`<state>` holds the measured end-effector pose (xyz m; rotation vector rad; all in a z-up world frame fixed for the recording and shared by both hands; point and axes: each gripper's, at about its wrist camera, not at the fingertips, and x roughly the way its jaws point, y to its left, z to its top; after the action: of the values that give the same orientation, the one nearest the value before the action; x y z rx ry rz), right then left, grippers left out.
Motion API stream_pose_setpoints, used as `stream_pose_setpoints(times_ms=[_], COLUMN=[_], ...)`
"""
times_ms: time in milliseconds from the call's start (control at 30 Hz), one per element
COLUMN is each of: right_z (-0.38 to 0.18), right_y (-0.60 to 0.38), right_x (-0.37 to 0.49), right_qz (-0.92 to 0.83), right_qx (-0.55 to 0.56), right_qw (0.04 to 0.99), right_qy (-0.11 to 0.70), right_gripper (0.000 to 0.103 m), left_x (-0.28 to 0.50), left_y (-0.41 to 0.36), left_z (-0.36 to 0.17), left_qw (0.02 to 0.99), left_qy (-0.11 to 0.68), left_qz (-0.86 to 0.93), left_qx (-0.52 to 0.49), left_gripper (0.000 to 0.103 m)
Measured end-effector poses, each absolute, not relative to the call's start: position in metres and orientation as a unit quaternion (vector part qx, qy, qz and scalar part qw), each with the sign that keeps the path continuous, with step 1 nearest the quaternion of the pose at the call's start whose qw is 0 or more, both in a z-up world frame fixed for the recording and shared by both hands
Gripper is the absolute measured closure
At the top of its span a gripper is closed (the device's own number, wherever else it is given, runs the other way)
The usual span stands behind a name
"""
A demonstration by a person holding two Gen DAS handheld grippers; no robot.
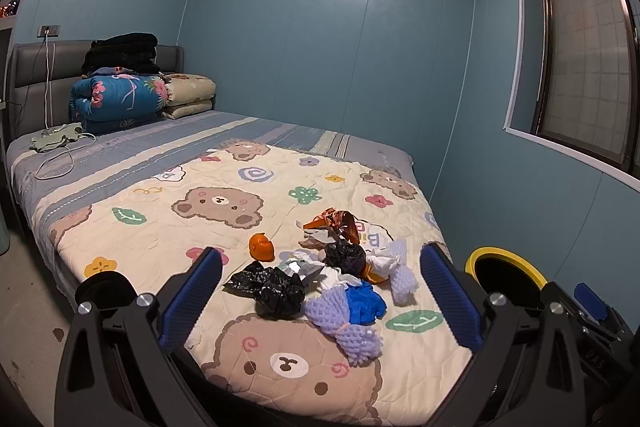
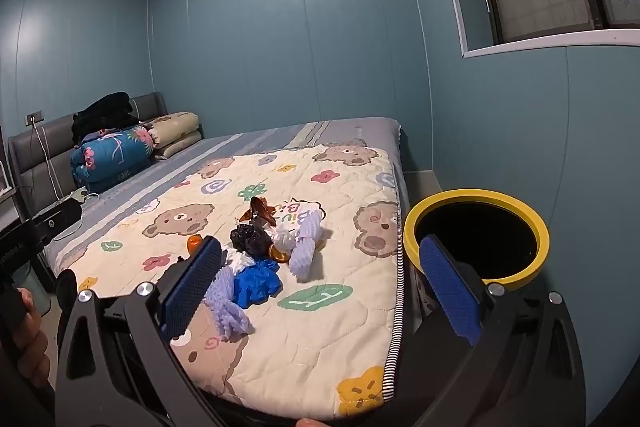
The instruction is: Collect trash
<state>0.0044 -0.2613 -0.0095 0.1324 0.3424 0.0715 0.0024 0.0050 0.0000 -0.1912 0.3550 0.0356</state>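
A heap of trash lies on the bear-print quilt (image 1: pixel 160 239) near the bed's foot. It holds a crumpled black bag (image 1: pixel 276 289), a second black bag (image 1: pixel 346 255), lilac foam netting (image 1: pixel 348 331), a blue glove (image 1: pixel 366 301), an orange peel (image 1: pixel 262 247) and a brown foil wrapper (image 1: pixel 340 223). My left gripper (image 1: pixel 320 291) stands open just short of the heap, nothing between its blue pads. In the right wrist view the same netting (image 2: pixel 228 307), glove (image 2: pixel 256 281) and black bag (image 2: pixel 250 237) show. My right gripper (image 2: pixel 320 291) is open and holds nothing, its right finger over the yellow-rimmed bin (image 2: pixel 412 223).
The bin (image 1: pixel 480 255) stands on the floor at the bed's right side, against the blue wall. Folded quilts (image 1: pixel 116 99) and dark clothes are stacked at the headboard. A white cable (image 1: pixel 60 159) lies on the striped sheet. A hand (image 2: pixel 28 339) shows at the lower left.
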Motion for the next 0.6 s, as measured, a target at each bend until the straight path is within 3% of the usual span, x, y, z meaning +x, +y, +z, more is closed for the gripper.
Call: stream_pose_setpoints(times_ms=[600], right_z=[-0.0096], right_y=[-0.26], right_x=[0.0067], right_qz=[0.037], right_qx=[0.063], right_qw=[0.982], right_qy=[0.173], right_gripper=[0.008], left_x=[0.0037], left_y=[0.0051], left_z=[0.0026], left_qw=[0.979], left_qy=[0.178], left_qz=[0.016], left_qx=[-0.097], left_gripper=[0.007])
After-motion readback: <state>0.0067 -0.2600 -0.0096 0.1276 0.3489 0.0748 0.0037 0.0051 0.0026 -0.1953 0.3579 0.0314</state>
